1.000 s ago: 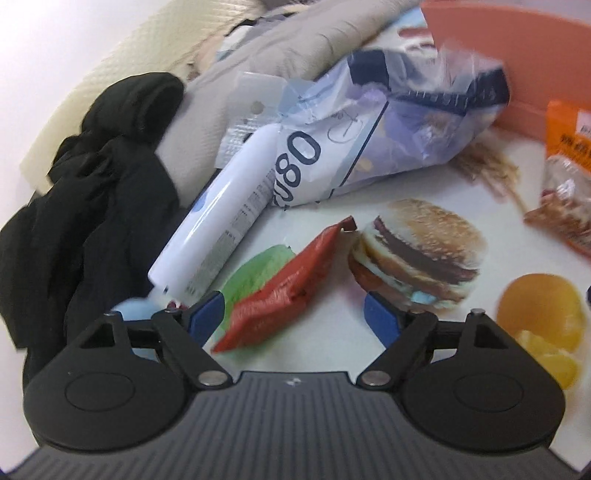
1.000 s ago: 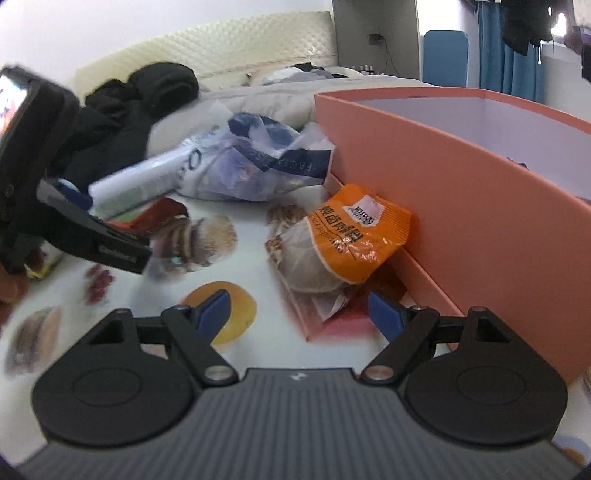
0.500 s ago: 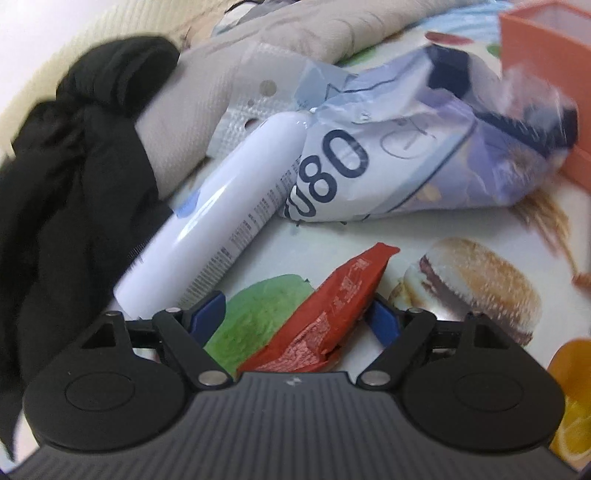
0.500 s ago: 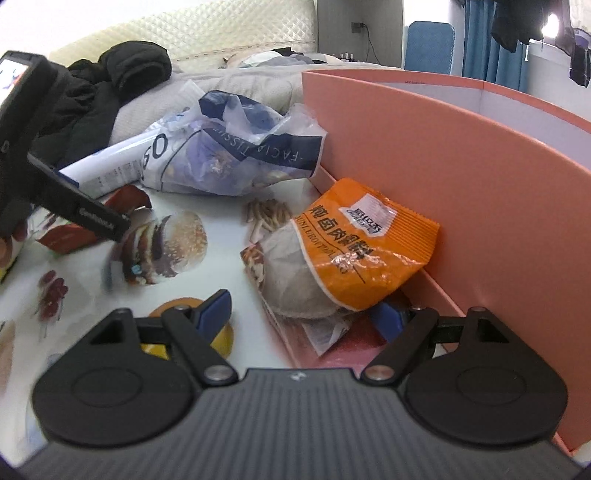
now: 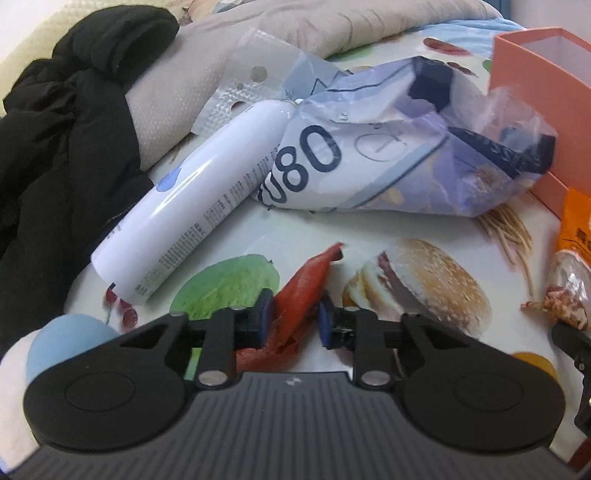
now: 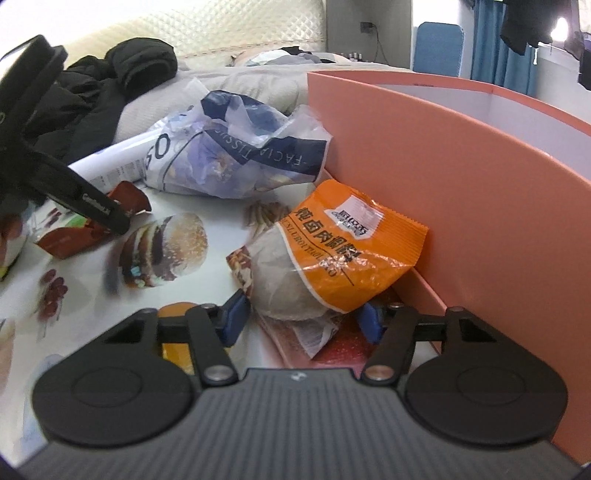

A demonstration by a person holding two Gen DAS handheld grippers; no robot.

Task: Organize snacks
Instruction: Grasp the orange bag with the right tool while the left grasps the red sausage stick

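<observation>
My left gripper is shut on a red snack packet that lies on the food-print cloth; the packet also shows in the right wrist view, with the left gripper on it. My right gripper is open, its blue pads on either side of an orange snack bag that leans by the salmon box. The orange bag's edge shows in the left wrist view.
A white tube and a crumpled blue tissue bag lie behind the red packet. A black jacket and grey bedding lie at the left and back. The salmon box stands at the right.
My left gripper moved forward over the red packet and closed on it. My right gripper moved forward until its pads flank the orange bag.
</observation>
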